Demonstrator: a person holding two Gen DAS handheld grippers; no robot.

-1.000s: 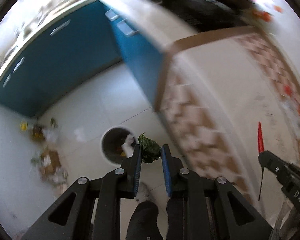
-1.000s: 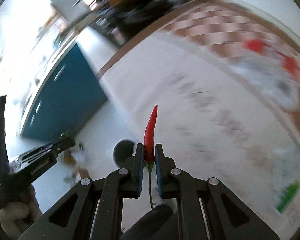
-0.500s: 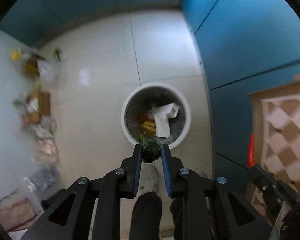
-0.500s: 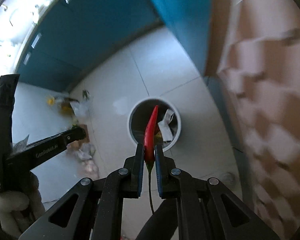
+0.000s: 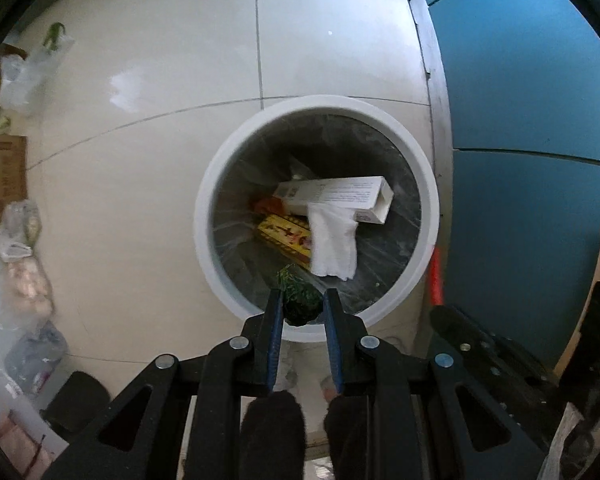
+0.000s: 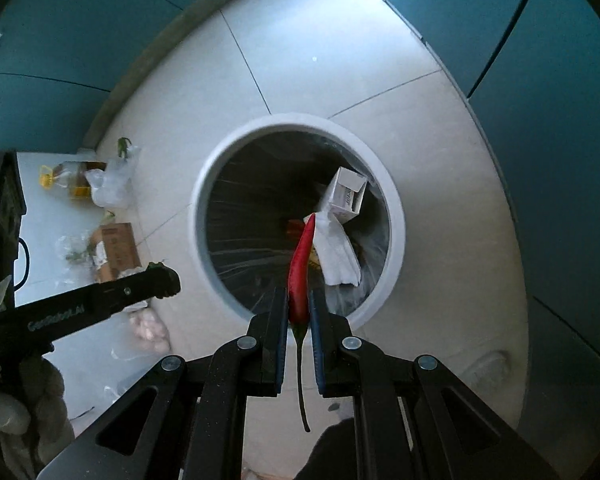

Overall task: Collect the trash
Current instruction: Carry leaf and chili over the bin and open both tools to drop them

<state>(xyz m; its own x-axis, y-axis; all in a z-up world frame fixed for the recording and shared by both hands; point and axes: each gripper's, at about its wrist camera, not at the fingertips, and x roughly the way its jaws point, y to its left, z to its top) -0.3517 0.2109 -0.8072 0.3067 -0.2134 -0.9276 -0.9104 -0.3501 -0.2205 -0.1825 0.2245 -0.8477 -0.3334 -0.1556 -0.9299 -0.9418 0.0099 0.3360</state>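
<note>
While both grippers point down over the white bin point(image 5: 204, 216), left gripper point(image 5: 300, 304) jaws clamp a dark green leafy scrap point(image 5: 300, 308) above the near rim, and right gripper point(image 6: 299, 304) jaws pinch a red chili point(image 6: 300, 276), tip over the bin mouth. Carton point(image 5: 340, 196) and tissue point(image 5: 332, 244) lie inside; loose bags point(image 5: 24, 76) sit on the floor, well apart to the left.

"GenRobot.AI" on left gripper point(image 6: 156, 280) side (box point(image 5: 332, 196) print in bin too small 2 read).
</note>
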